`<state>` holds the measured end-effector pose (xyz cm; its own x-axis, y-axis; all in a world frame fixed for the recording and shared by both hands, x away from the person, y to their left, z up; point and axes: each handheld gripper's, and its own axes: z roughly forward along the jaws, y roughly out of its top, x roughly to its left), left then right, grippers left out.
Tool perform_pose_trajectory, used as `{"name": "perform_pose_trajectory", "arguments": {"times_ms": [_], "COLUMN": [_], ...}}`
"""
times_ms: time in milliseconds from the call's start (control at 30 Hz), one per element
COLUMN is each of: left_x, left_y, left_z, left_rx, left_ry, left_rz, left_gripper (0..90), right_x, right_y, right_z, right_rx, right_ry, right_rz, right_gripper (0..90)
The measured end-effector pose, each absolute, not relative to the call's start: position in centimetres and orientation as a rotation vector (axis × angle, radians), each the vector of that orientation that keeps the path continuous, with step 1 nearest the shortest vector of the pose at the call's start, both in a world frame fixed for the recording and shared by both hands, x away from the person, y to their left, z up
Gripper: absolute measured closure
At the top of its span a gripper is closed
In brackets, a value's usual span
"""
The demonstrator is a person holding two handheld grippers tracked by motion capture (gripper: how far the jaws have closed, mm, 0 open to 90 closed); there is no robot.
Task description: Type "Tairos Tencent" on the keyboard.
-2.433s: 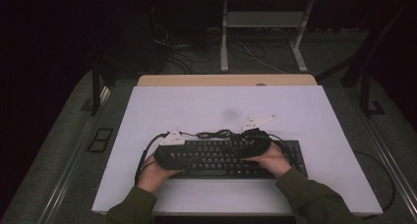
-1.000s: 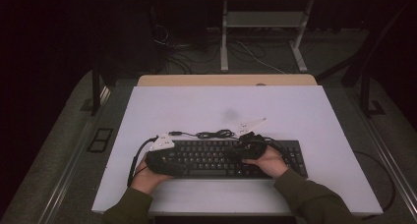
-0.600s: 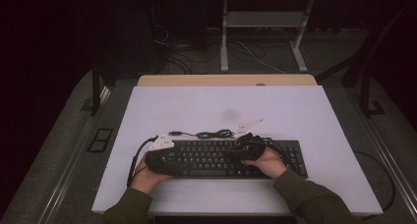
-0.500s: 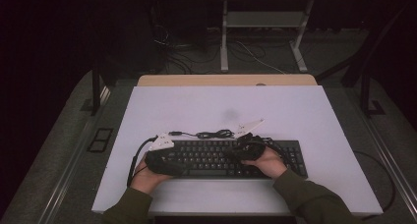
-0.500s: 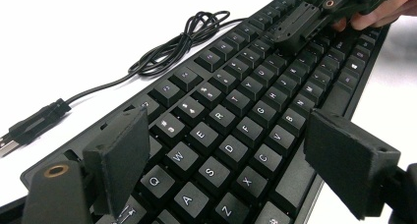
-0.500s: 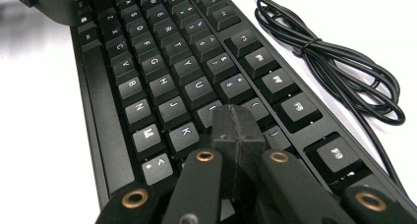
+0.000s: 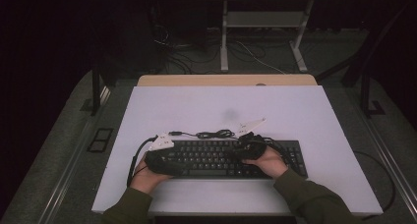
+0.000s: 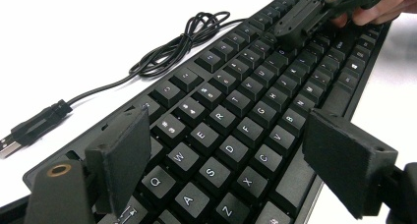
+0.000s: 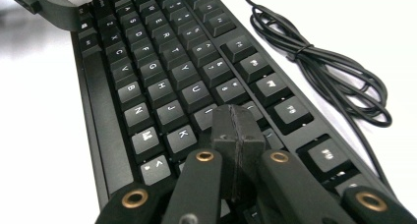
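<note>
Keyboard [image 7: 221, 158]: black plastic, long flat rectangle, matte square keycaps with white legends; lies on the near half of the surface, long side across it.
Surface [image 7: 295, 111]: white, smooth, rectangular top.
Cable [image 7: 214, 133]: thin black cord, bundled in loose loops just behind the keyboard's far edge; its metal-tipped USB plug [image 8: 10, 144] lies on the surface beside the keyboard's left end.
Left gripper [image 8: 236, 175]: black, blocky; fingers [image 8: 123, 160] are flat square pads with a rough, grainy face, standing wide apart and holding nothing. It hovers over the keyboard's left end, with the Q, W, A, S, D and C keys showing in the gap between the pads; no pad visibly touches a key.
Right gripper [image 9: 235, 135]: black, with brass-coloured pivot pins; fingers [image 9: 223, 135] are pressed flat together, nothing between them. The joined tip sits low over the right-hand letter keys, just beside K; contact with a key cannot be told.
Hands: each grips its tool at the keyboard's near edge, sleeves olive green.
</note>
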<state>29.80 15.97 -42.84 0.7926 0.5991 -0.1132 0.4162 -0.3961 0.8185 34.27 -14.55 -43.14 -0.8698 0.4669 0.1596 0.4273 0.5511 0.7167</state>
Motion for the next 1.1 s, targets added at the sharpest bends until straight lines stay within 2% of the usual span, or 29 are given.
{"name": "perform_pose_trajectory", "arguments": {"times_ms": [267, 500, 733, 867, 1100], "left_x": [29.8, 29.8, 29.7, 29.7, 29.8], "left_y": [16.0, 16.4, 16.7, 16.8, 16.9], "left_z": [-42.7, -42.6, -42.5, -42.4, -42.3], "left_rx": [2.045, 2.038, 2.034, 2.041, 2.049], "left_ry": [0.752, 0.755, 0.756, 0.756, 0.753], "left_rz": [0.251, 0.260, 0.252, 0.253, 0.241], "left_gripper": [19.7, 25.2, 40.1, 50.0, 68.6], "right_x": [34.4, 34.4, 34.5, 34.5, 34.5], "right_y": [-14.9, -15.3, -15.6, -15.7, -15.8], "right_z": [-42.8, -42.4, -42.2, -42.2, -42.1], "right_rx": [0.786, 0.796, 0.820, 0.833, 0.841], "right_ry": [2.709, 2.671, 2.635, 2.622, 2.613], "right_rz": [1.277, 1.325, 1.359, 1.368, 1.373], "right_gripper": [84.6, 70.1, 52.4, 45.2, 41.6]}}
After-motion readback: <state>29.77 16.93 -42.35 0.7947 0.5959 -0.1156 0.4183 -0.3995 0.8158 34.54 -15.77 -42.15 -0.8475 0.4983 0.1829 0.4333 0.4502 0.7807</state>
